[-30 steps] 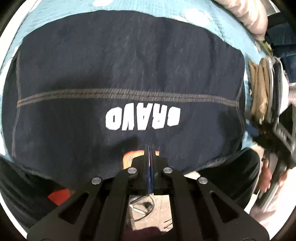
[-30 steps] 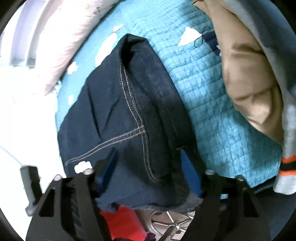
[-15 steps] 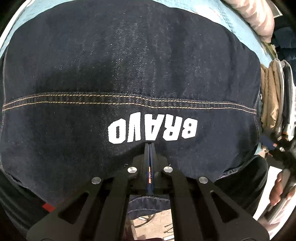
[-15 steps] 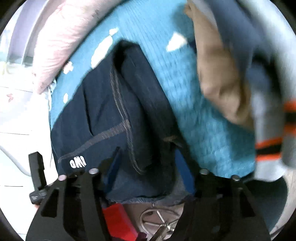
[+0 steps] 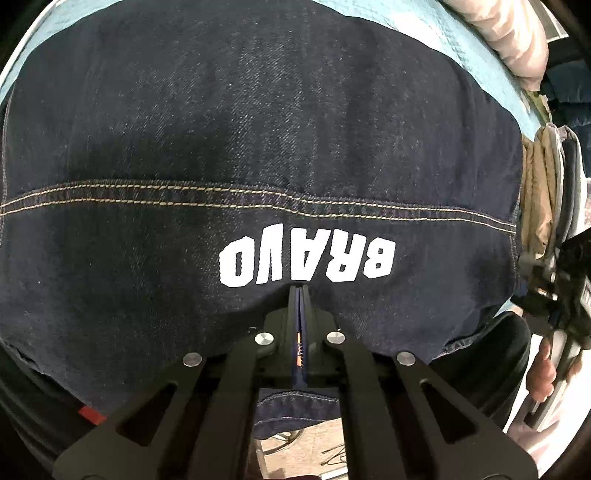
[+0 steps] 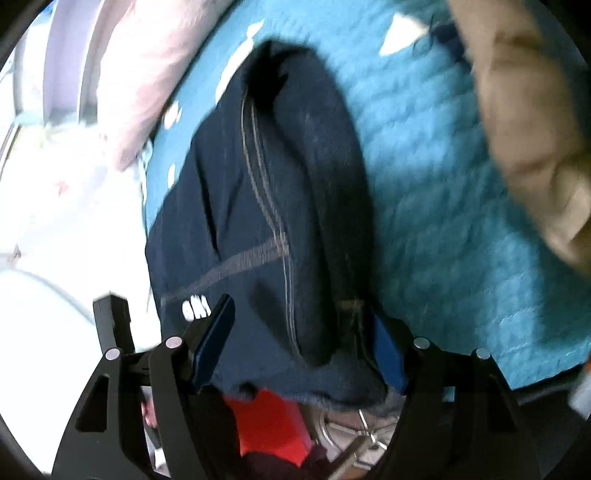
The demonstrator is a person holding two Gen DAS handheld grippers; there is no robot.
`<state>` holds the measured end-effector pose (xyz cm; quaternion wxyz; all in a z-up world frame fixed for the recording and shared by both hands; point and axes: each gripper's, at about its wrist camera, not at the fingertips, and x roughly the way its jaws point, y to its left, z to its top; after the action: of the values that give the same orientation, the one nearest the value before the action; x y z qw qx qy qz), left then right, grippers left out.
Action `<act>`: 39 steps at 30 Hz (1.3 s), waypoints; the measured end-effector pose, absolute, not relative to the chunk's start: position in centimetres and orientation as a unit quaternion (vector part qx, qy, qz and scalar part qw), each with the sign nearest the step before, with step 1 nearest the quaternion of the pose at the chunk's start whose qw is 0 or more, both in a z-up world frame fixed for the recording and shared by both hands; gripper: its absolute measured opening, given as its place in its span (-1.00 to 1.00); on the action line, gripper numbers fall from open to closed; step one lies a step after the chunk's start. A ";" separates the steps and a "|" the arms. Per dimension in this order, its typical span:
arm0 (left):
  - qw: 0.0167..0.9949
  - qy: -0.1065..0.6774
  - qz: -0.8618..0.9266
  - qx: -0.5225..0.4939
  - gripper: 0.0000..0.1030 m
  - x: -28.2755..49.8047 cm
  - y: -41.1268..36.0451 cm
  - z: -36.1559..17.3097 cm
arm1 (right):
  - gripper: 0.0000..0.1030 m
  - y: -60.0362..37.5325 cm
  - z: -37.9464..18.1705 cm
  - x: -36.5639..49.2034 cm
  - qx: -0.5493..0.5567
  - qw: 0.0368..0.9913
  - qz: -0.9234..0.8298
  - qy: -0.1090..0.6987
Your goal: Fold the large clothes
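A dark navy denim garment (image 5: 258, 147) with tan stitching and a white upside-down "BRAVO" print (image 5: 306, 264) lies folded on a teal quilted bed cover (image 5: 424, 33). My left gripper (image 5: 300, 295) is shut on the garment's near edge just below the print. In the right wrist view the same garment (image 6: 277, 221) is seen from its side. My right gripper (image 6: 299, 332) is open, its blue-padded fingers (image 6: 214, 343) standing on either side of the garment's thick near corner. That view is blurred.
A stack of folded clothes, tan and grey (image 5: 543, 199), sits right of the garment; it shows as a tan bulk (image 6: 528, 129) in the right wrist view. A pink pillow (image 6: 129, 85) lies at the back. An orange-red object (image 6: 269, 424) is below the bed edge.
The left gripper has moved forward with the denim edge, so the garment fills its view. The right gripper stayed open around the garment's corner and shifted slightly.
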<state>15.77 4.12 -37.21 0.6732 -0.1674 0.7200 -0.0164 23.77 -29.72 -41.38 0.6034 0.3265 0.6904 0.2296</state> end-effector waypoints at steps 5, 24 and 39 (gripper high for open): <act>0.675 0.719 -0.014 -0.166 -0.96 16.2 4.2 -37.0 | 0.26 -29.7 -42.5 23.6 0.318 0.609 0.194 0.700; 0.682 0.716 -0.007 -0.151 -0.95 15.9 1.8 -36.4 | -0.69 -25.3 -34.0 23.7 0.305 0.678 0.203 0.638; 0.695 0.694 -0.032 -0.186 -0.96 14.8 2.3 -36.5 | -0.70 -15.1 -26.1 22.8 0.179 0.731 0.256 0.607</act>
<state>14.84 2.32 -36.55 0.6951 -0.1855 0.6939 -0.0317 22.79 -15.08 -26.05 0.7307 0.1788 0.6070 0.2564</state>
